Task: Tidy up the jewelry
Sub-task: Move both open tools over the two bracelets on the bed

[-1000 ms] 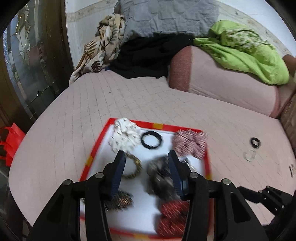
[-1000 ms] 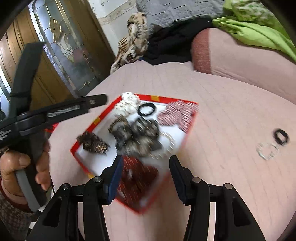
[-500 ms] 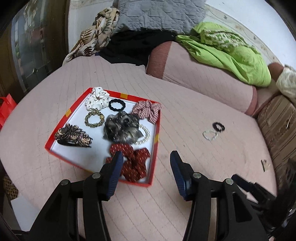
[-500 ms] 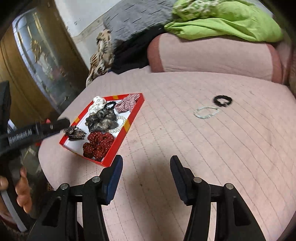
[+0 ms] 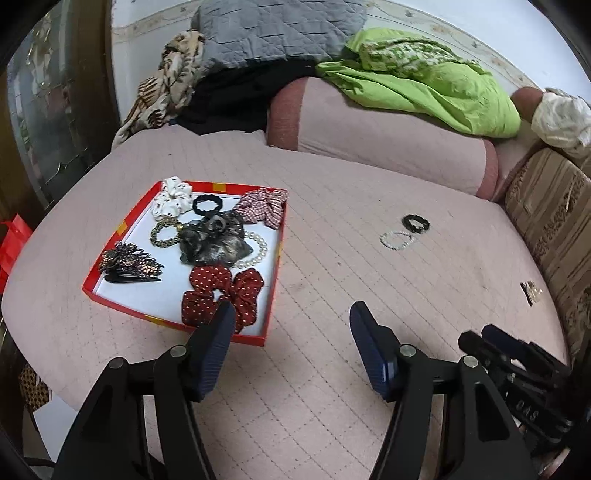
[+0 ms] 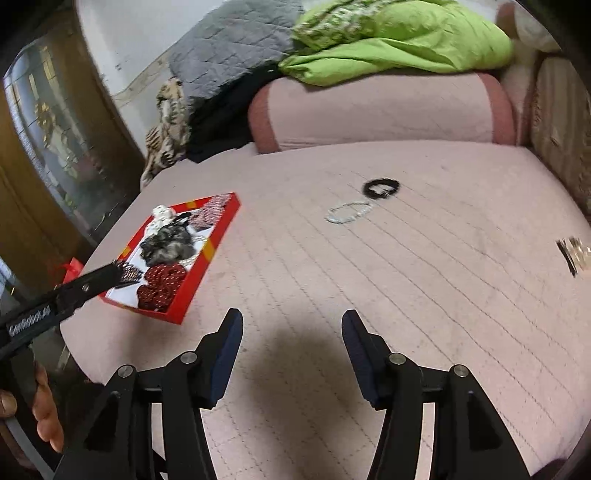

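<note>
A red-rimmed tray (image 5: 274, 280) (image 6: 218, 236) with a white floor lies on the pink bed and holds several scrunchies, a pearl bracelet (image 5: 258, 251) and a dark hair clip (image 5: 129, 266). Loose on the bed to the right lie a black hair tie (image 5: 416, 223) (image 6: 381, 187), a clear beaded bracelet (image 5: 397, 240) (image 6: 348, 213) and a small clip (image 5: 531, 291) (image 6: 573, 254). My left gripper (image 5: 290, 325) is open and empty just right of the tray's near corner. My right gripper (image 6: 291, 328) is open and empty above bare bedding.
A pink bolster (image 5: 388, 140) lies across the back with a green blanket (image 5: 424, 88), a grey quilt (image 5: 273, 29) and a patterned cloth (image 5: 166, 85) piled behind. A glazed wooden door (image 6: 48, 140) stands left. A red bag (image 5: 13, 243) sits below the bed's left edge.
Both grippers have pulled back from over the tray and swung right. The tray now sits to the left in both views, and the loose items on the bed show closer.
</note>
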